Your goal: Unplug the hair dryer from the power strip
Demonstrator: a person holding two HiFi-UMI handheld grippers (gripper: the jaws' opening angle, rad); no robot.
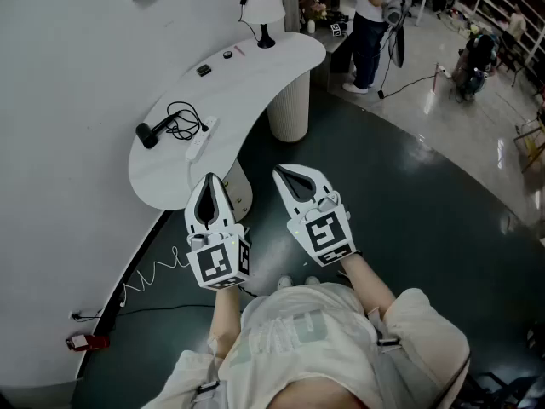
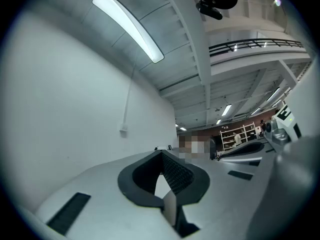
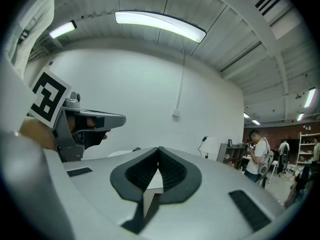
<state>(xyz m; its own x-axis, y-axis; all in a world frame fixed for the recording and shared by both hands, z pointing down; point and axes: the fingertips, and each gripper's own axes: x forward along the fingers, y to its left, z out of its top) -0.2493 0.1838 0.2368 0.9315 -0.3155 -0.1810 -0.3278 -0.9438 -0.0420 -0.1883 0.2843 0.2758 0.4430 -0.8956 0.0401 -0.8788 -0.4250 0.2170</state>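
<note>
While well apart from hair dryer (image 1: pixel 152 132) & power strip (image 1: pixel 197 146), L gripper (image 1: pixel 210 178), R gripper (image 1: pixel 278 172) closed, empty.

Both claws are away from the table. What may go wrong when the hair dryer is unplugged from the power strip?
1. The power strip lies near the table's edge; a one-claw pull on the plug may drag it off.
2. The cord is coiled in loops beside the hair dryer; a claw may snag a loop and tug the dryer.
3. The left claw and right claw are shut and empty; they must open before gripping.
</note>
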